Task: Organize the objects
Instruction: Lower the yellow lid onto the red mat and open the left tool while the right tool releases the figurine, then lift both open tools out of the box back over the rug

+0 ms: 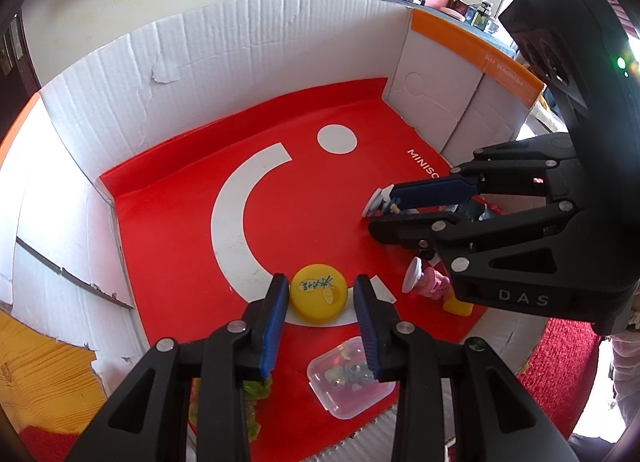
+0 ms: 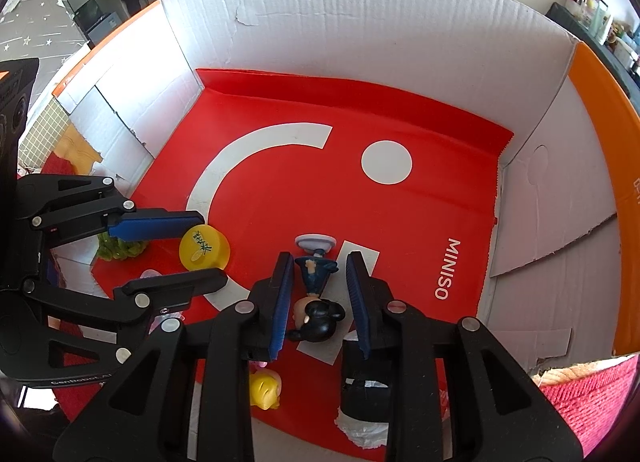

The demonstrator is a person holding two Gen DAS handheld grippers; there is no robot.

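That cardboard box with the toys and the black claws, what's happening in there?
A person is sorting small items inside a cardboard box lined with a red bag, using a handheld gripper in each hand. The left gripper is open around a yellow round lid. The right gripper is open around a dark-haired figurine lying on its side. Neither is gripped yet. A clear plastic container and a pink figurine lie nearby.

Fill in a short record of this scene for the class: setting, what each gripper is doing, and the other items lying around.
setting: cardboard box lined with a red bag
left gripper: open, fingers either side of the yellow lid
right gripper: open, straddling the dark-haired figurine, which lies on its side
other items: clear plastic container, pink figurine, green leafy toy
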